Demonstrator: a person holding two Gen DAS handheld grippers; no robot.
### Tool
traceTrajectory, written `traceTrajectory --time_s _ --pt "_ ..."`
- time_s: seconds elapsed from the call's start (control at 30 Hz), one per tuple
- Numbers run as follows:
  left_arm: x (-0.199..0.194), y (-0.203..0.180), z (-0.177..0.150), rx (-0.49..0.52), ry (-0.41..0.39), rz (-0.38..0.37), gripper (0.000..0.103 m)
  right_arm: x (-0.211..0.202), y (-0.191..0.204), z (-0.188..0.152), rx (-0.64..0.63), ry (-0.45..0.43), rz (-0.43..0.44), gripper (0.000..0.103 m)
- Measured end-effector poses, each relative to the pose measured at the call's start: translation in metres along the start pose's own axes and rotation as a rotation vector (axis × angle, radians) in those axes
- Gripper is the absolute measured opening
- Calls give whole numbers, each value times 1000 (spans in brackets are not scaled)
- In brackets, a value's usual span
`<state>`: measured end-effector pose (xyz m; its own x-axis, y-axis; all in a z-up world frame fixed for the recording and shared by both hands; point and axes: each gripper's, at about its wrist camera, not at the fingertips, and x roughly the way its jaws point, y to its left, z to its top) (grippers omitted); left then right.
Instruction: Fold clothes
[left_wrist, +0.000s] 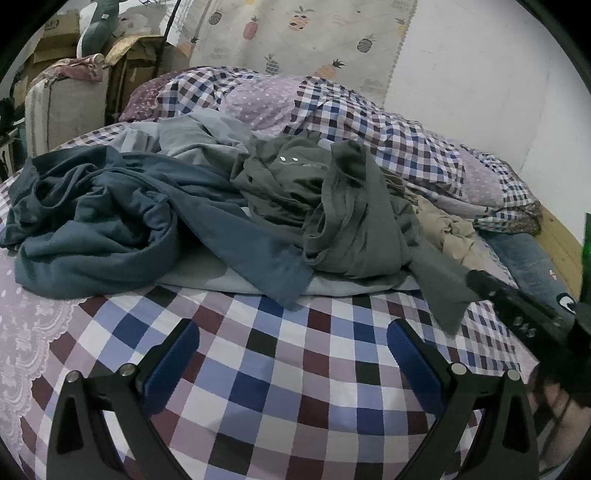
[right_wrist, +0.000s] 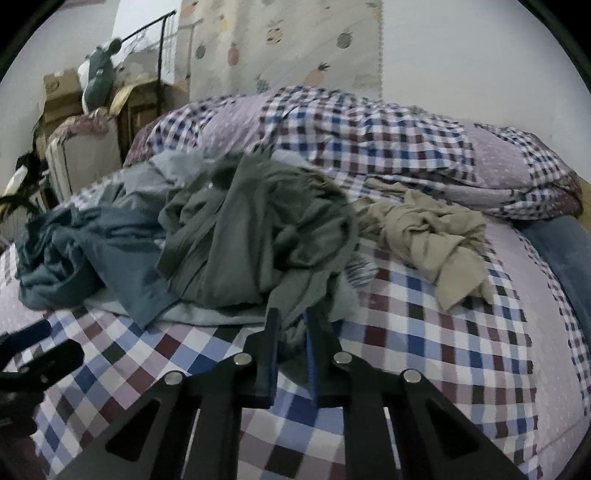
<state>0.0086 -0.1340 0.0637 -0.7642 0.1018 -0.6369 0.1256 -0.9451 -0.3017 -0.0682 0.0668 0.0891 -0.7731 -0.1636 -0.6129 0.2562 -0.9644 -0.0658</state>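
Note:
A pile of crumpled clothes lies on the checked bed sheet. A grey-green garment sits in the middle of the pile, beside a dark blue one on the left, a pale grey one behind and a beige one on the right. My right gripper is shut on a lower flap of the grey-green garment, and the cloth runs down between its pads. My left gripper stands open over bare sheet in front of the pile and holds nothing.
A rolled checked duvet lies across the back of the bed against the wall. Blue denim lies at the right edge. Cardboard boxes and a covered case stand off the bed's far left.

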Motion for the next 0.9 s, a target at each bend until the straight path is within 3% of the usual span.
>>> traceTrajectory --time_s 0.23,0.7,0.9 --pt "-1 -5 0 -17 10 -56 103 -31 -27 -1 56 -31 -18 9" --pt "5 -19 -7 28 29 -78 103 -88 -80 -37 113 -83 -101 8" --pt "5 -28 -11 28 9 -144 103 -103 -111 -54 173 -124 -151 8"
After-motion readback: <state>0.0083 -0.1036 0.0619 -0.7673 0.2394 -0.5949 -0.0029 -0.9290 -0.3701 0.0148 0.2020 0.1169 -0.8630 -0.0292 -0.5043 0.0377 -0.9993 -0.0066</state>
